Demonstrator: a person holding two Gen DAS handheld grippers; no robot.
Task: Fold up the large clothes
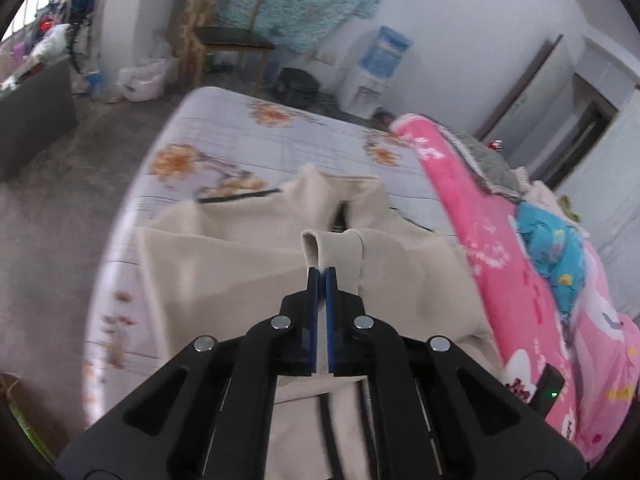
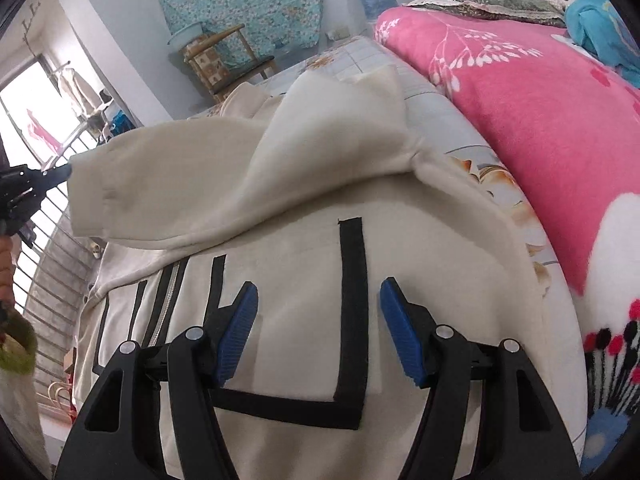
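Note:
A cream jacket [image 1: 200,264] with black stripes and a zip lies spread on the bed. My left gripper [image 1: 321,273] is shut on the cuff end of one sleeve [image 1: 320,246], with the fabric pinched between its blue pads and lifted off the bed. In the right wrist view that sleeve [image 2: 180,184] stretches up to the left, where the left gripper [image 2: 66,170] holds its cuff. My right gripper [image 2: 318,292] hangs open just above the jacket body [image 2: 280,272], with a black stripe [image 2: 354,280] under the gap and nothing between its pads.
The bed has a flowered sheet [image 1: 240,140]. A pink blanket [image 1: 500,248] is heaped along its right side, with a small black device [image 1: 550,390] showing a green light on it. A wooden chair [image 1: 232,40] and a water dispenser [image 1: 376,72] stand beyond the bed.

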